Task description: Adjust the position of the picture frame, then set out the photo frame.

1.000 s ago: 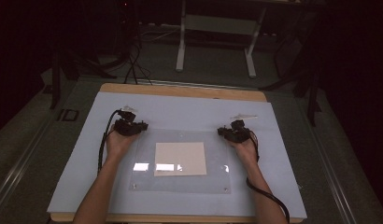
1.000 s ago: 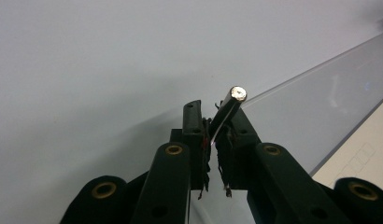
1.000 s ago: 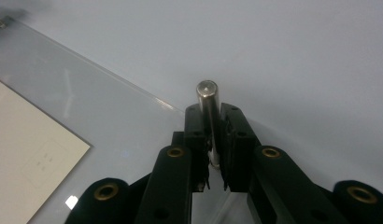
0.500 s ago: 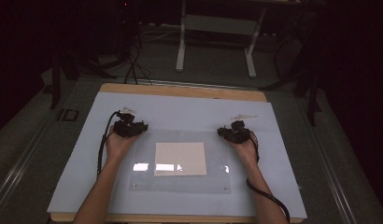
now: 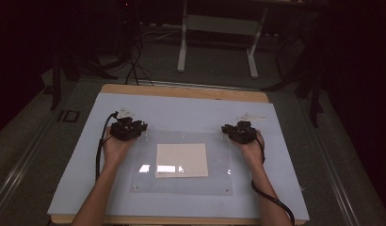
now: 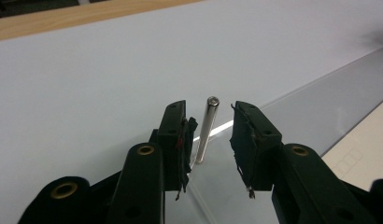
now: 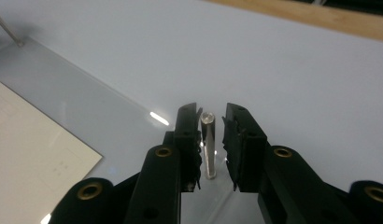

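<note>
Pins stood at the two far corners of the clear plate point(image 5: 181, 188), each between the jaws of a hand-held gripper. The plate lay flat near the middle of the worktop point(image 5: 78, 179), its long edges parallel to the near edge, with a cream sheet point(image 5: 181, 160) under or on it; I could not tell which.

The left hand-held gripper point(image 6: 210, 135) had just been opening: its pads point(image 6: 243, 140) stood clear of the left pin point(image 6: 206, 128), which rose between them, nearer the left pad, at the plate's far left corner. The right hand-held gripper point(image 7: 213, 140) had likewise been parting, its jaws narrowly apart around the right pin point(image 7: 208, 144) at the far right corner, with a slim gap on each side.

Both pins stood upright, long axes vertical, tops pointing up, feet on the plate. Judging by this, the far pair looked seated and just let go. Small fittings showed at the two near corners, too small to identify, so what was left remained uncertain.
</note>
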### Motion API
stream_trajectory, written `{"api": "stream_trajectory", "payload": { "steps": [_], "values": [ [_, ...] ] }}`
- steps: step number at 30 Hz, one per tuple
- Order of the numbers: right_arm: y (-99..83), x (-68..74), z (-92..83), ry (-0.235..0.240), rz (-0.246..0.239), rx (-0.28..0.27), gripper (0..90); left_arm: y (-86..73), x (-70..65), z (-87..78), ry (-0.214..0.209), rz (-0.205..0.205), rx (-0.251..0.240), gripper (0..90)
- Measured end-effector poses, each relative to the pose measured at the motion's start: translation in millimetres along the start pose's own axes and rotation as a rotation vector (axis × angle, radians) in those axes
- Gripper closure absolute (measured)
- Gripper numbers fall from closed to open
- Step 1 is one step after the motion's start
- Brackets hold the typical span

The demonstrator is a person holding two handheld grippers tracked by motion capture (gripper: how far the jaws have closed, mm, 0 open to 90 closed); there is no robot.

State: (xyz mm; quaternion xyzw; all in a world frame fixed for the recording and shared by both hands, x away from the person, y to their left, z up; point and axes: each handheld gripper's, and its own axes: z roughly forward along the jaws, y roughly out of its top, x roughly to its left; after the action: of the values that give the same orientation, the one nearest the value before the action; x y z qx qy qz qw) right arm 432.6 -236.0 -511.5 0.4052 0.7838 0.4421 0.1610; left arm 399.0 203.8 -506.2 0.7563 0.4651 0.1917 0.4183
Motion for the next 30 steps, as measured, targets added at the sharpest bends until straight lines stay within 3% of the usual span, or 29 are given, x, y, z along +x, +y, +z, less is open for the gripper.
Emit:
{"api": "stream_trajectory", "payload": {
  "steps": [7,16,18,23,30],
  "values": [
    [-0.9,2.6,-1.6,-0.005,-0.012,-0.027,83.2,-0.7,0.1,2.2,-0.001,0.001,-0.001,66.8],
    [1.8,1.0,-1.3,0.008,0.003,-0.009,83.9,-2.6,-0.9,6.9,-0.009,0.002,-0.012,68.0],
    [2.2,0.6,-1.3,0.01,0.003,-0.006,83.9,-2.6,-0.3,6.9,-0.029,-0.002,-0.016,70.8],
    [1.4,-0.7,-1.3,0.021,0.028,-0.01,83.6,-3.5,1.2,6.9,-0.024,0.008,-0.012,76.7],
    [-0.6,0.3,-1.3,0.015,0.021,-0.025,83.6,-5.2,3.5,13.0,-0.021,0.01,-0.013,76.2]
  ]
}}
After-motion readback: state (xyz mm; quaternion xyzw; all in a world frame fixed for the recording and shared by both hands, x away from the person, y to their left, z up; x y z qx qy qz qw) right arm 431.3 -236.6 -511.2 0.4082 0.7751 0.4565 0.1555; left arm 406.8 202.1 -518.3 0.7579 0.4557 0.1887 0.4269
